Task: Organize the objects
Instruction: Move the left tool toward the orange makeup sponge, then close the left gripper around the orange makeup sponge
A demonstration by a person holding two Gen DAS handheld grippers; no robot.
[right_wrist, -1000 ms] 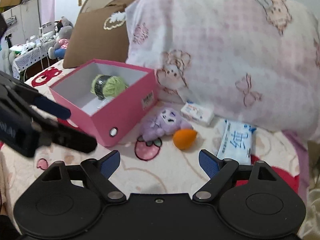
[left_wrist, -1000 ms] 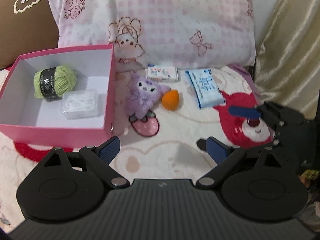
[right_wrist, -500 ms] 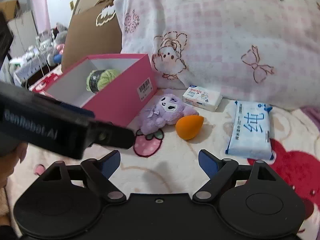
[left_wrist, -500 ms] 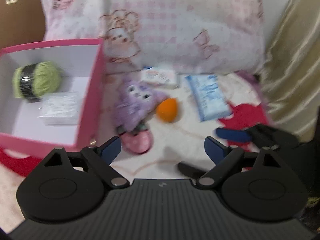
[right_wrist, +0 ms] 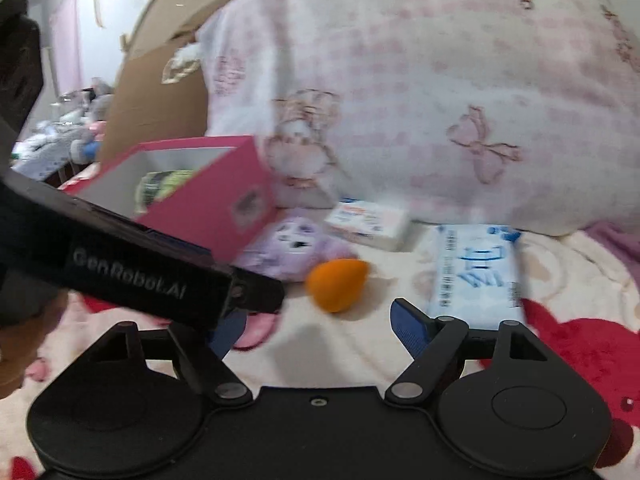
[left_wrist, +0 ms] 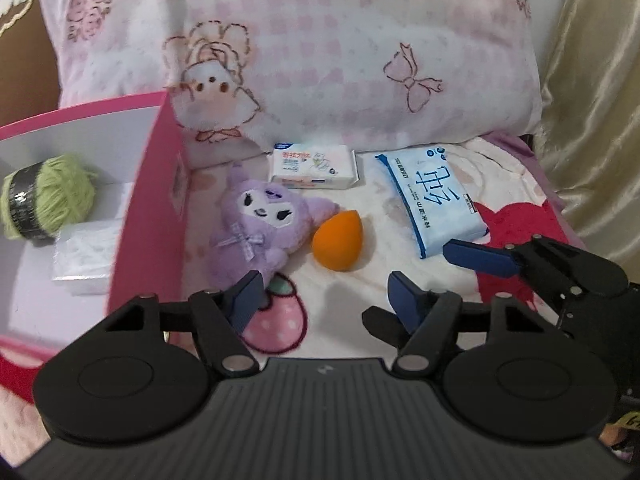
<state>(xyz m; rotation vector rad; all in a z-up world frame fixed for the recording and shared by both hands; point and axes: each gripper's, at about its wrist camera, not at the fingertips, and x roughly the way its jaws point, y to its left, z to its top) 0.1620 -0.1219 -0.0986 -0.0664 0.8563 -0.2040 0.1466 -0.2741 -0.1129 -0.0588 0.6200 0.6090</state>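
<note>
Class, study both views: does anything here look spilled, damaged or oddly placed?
Nothing looks spilled or damaged. The purple plush, orange sponge and two packets simply lie loose on the blanket beside the pink box.

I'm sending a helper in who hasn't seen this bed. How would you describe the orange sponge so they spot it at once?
Start at the open pink box standing before the pink-checked pillow. Just right of it lies a purple plush toy, and the orange sponge touches that toy's right side. It is the only plain, egg-shaped item; its neighbours are flat printed packets.

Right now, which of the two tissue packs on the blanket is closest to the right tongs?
The larger blue pack, lying just past the right tongs on their right side. The smaller white pack sits farther back, against the pillow.
</note>
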